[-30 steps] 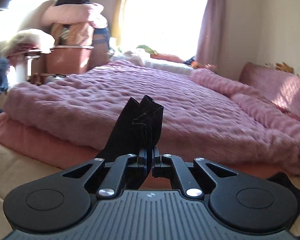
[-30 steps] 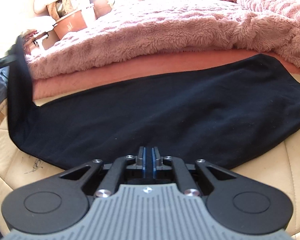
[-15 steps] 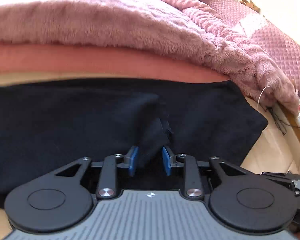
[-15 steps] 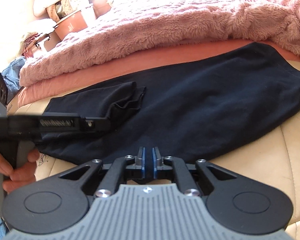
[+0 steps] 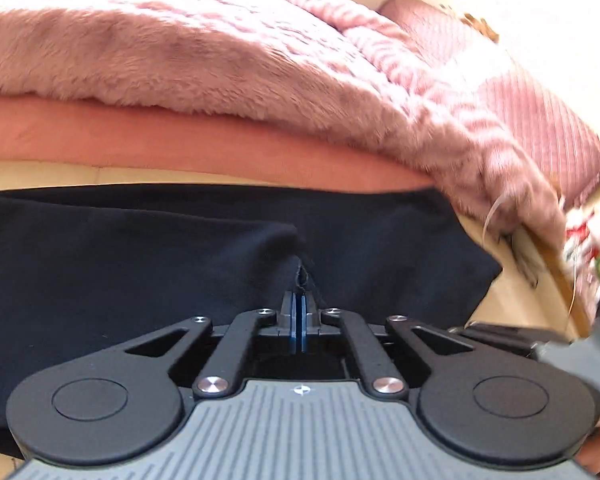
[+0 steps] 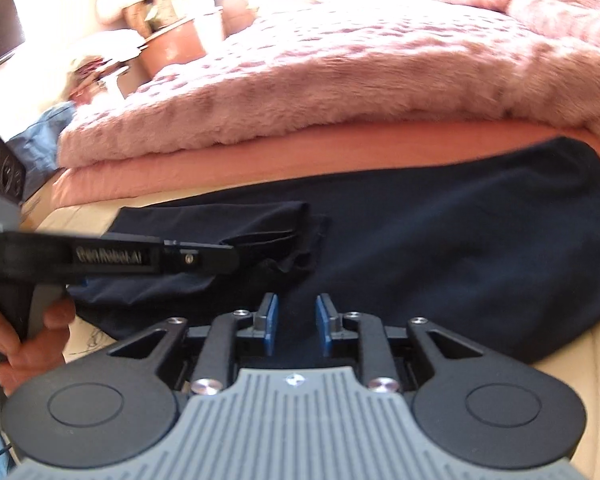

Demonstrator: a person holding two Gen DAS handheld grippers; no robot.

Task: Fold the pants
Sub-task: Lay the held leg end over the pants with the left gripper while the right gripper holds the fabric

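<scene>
A fluffy pink fleece blanket [image 5: 204, 52] is covering the bed and hanging over a salmon-pink sheet [image 5: 180, 148] along the mattress edge. Below it, a cream leather cushioned surface [image 6: 572, 364] is carrying the long dark navy fabric pants [image 6: 440, 248], which are lying flat along the foot of the bed, with one end doubled back over the middle so that the cuffs are resting on top in a small bunch.

In the right wrist view, the left hand-held gripper [image 6: 230, 256], black with white lettering on its side, is reaching in from the left just above the folded-over cuffs, a person's hand [image 6: 28, 340] wrapping its grey handle. The left wrist view is showing its blue pads pressed together with no gap, closed just behind the bunched cuff; whether any cloth is caught between them cannot be told.

The right hand-held gripper [image 6: 296, 322] is hovering over the near edge of the pants, its jaws opening, the blue pads [image 6: 272, 320] standing apart with dark cloth showing below the gap but nothing pinched.

Farther back, a terracotta-coloured plastic tub [image 6: 176, 46] is sitting beside the bed among blurred piled bedding.
</scene>
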